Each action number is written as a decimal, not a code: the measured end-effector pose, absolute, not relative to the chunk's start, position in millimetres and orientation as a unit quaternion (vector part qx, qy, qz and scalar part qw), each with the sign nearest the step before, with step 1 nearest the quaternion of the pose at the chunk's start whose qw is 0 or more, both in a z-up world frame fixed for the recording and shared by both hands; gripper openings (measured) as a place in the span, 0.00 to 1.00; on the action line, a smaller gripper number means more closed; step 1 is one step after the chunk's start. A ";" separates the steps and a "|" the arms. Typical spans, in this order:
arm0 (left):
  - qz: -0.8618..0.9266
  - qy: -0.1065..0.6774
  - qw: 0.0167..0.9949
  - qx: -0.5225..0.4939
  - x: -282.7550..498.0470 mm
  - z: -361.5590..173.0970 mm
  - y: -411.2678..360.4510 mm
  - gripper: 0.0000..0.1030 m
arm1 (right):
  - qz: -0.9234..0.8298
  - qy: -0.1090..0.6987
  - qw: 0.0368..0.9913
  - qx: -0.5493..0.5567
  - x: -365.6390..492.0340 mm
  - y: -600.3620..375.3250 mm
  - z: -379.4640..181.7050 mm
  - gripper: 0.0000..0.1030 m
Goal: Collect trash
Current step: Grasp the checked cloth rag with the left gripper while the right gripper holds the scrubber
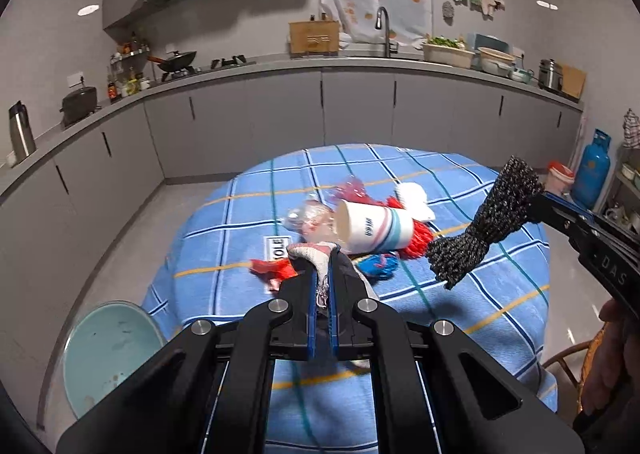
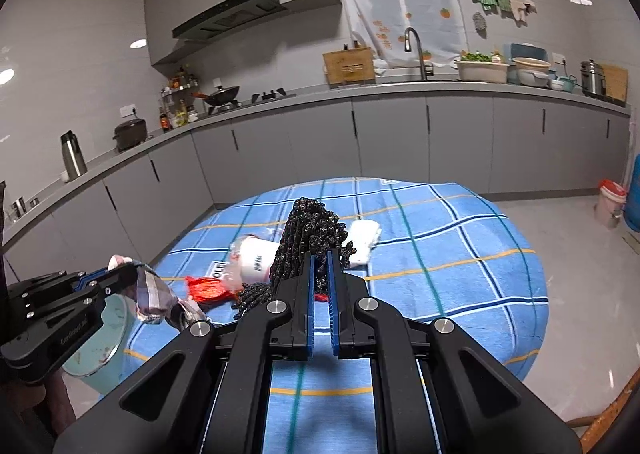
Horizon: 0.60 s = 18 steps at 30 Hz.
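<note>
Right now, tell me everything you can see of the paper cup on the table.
The paper cup lies on its side on the blue checked tablecloth, its open mouth turned toward the left hand-held gripper. It looks like white paper with red and teal bands near its base and dark lettering on its wall. Crumpled clear plastic sits against its mouth, red netting by its base. No gripper touches it.

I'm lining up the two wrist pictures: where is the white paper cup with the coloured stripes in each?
Left wrist view: the paper cup lies on its side at picture centre, just beyond the left tool.
Right wrist view: the cup sits left of centre, partly hidden behind the black knitted cloth.
Shared landmark: the blue checked tablecloth under it.
</note>
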<state>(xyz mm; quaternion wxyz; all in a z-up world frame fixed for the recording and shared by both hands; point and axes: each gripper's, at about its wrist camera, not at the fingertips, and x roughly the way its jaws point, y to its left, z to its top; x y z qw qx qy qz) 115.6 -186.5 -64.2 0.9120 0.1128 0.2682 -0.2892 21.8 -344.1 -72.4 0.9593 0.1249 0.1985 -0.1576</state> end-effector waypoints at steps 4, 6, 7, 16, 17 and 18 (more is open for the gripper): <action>-0.268 0.262 0.921 0.110 119.1 -57.2 -171.2 0.05 | -0.139 0.196 0.963 0.119 28.8 -330.5 -68.6 0.07; -0.257 0.259 0.925 0.108 120.8 -54.6 -163.7 0.05 | -0.131 0.196 0.965 0.116 32.4 -324.1 -67.2 0.07; -0.254 0.258 0.926 0.106 121.9 -53.7 -159.7 0.05 | -0.127 0.196 0.966 0.114 34.4 -320.7 -66.4 0.07; -0.227 0.246 0.938 0.086 127.7 -40.5 -126.3 0.05 | -0.098 0.192 0.971 0.100 46.5 -299.1 -57.4 0.07; -0.224 0.245 0.939 0.084 128.0 -39.5 -123.3 0.05 | -0.095 0.192 0.972 0.099 48.1 -296.9 -56.6 0.07; -0.222 0.245 0.940 0.082 128.7 -38.1 -120.4 0.05 | -0.093 0.191 0.972 0.097 49.4 -294.7 -55.9 0.07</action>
